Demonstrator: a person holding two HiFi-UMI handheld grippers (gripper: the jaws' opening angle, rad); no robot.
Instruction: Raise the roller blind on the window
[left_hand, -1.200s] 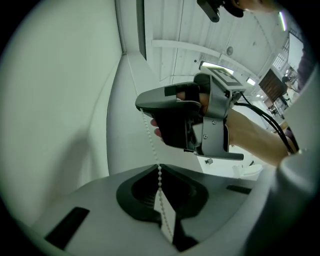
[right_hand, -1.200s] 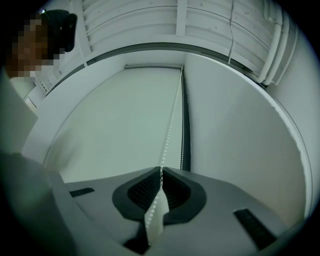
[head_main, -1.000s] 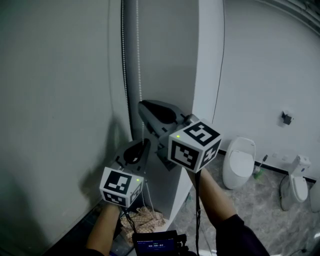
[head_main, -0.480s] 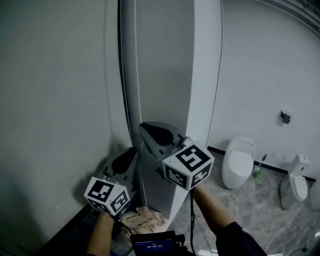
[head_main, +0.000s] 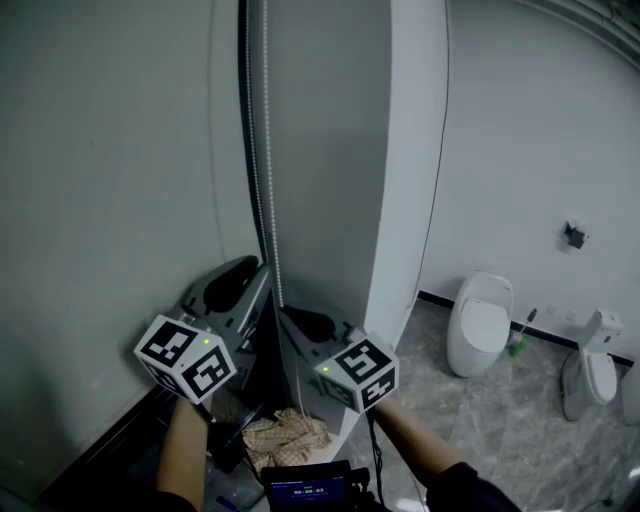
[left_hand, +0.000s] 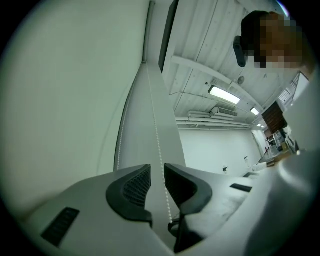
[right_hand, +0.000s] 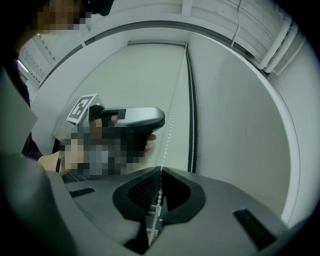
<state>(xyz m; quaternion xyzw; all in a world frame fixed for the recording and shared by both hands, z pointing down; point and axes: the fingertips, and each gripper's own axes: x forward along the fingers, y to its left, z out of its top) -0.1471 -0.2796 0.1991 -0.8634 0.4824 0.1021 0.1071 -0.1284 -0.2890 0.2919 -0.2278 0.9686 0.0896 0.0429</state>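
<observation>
The bead chain (head_main: 268, 150) hangs straight down the left edge of the grey roller blind (head_main: 330, 150), which covers the window to the chain's right. Low on the chain, the right gripper (right_hand: 161, 175) has its jaws pressed together on the beads. Just above it, the left gripper (left_hand: 156, 172) stands narrowly apart, the chain running loose through the gap

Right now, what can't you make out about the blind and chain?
Blind bottom edge: in the head view, hidden by the grippers and shadow; in the gripper views, covered by the gripper bodies.
Chain lower loop: in the head view, hidden behind the right gripper.
Left gripper: jaws apart round the chain; whether a pad touches it is too fine to tell.
</observation>
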